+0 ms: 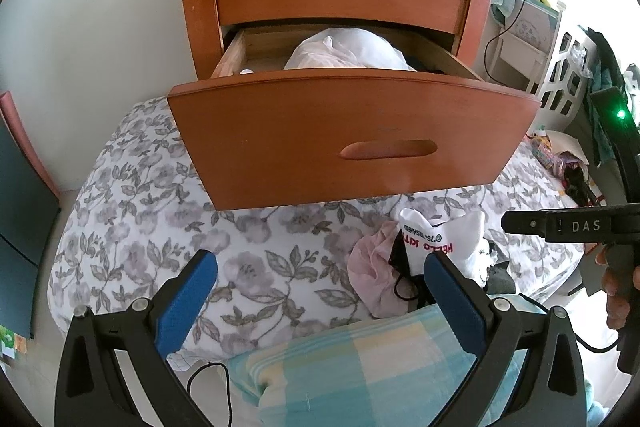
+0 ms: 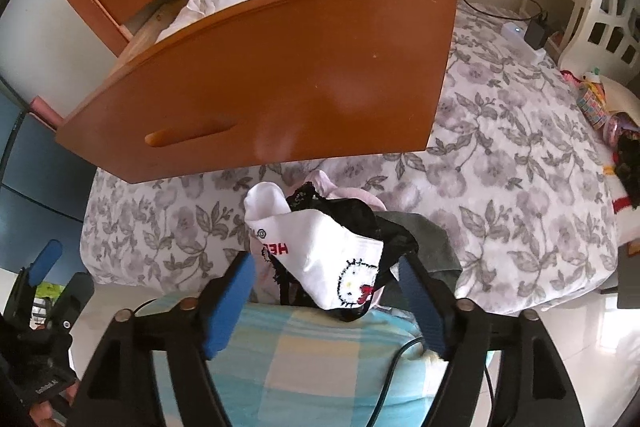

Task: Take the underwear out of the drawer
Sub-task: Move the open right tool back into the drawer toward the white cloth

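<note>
Curved glossy wooden drawer [image 1: 352, 135], crumpled white underwear [image 2: 340, 267]

Both views are taken from the grippers, angled down and close. The open drawer [image 1: 352, 135] [image 2: 256, 75], flowered bedspread [image 1: 160, 227] [image 2: 500, 167] and clothes pile [image 1: 424, 255] [image 2: 332, 255] are shared.

Both tongs point steeply downward, the left tongs [image 1: 320, 291] and right tongs [image 2: 328, 291] gaping wide, gripping nothing.
</note>
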Action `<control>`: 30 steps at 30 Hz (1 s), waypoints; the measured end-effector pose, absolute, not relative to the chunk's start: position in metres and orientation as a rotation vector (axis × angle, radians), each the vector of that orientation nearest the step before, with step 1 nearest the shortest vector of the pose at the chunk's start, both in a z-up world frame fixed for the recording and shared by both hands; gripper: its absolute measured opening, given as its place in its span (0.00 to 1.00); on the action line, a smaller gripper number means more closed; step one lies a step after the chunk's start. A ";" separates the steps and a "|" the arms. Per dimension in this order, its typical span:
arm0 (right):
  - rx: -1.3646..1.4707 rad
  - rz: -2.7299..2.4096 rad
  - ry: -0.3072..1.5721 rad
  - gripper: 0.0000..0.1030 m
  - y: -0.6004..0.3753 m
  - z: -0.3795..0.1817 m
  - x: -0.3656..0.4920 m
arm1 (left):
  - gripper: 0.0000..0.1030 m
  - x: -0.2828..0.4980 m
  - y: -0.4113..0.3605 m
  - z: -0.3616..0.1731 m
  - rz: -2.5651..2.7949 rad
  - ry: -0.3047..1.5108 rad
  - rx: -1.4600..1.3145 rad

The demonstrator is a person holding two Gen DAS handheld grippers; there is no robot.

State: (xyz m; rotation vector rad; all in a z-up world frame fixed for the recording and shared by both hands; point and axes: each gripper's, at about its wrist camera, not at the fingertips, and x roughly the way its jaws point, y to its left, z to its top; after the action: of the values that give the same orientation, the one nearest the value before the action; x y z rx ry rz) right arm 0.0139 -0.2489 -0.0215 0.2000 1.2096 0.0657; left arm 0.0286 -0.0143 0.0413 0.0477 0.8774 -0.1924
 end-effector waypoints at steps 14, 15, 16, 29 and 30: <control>0.188 0.046 1.178 1.00 -0.250 -0.019 0.013 | 1.00 0.029 -0.013 0.041 -0.192 0.878 0.046; 0.188 0.048 1.176 1.00 -0.250 -0.019 0.013 | 1.00 0.029 -0.014 0.042 -0.191 0.878 0.046; 0.189 0.049 1.174 1.00 -0.250 -0.019 0.013 | 1.00 0.029 -0.014 0.042 -0.191 0.878 0.046; 0.142 0.035 1.080 1.00 -0.247 -0.011 0.013 | 1.00 0.033 -0.010 0.039 -0.174 0.875 0.012; 0.146 0.036 1.074 1.00 -0.248 -0.010 0.013 | 1.00 0.034 -0.010 0.038 -0.173 0.878 0.011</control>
State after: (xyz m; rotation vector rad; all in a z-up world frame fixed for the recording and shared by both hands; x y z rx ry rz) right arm 0.0135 -0.2475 -0.0104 0.1457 1.0742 0.0363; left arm 0.0340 -0.0096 0.0379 0.0109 0.8777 -0.1729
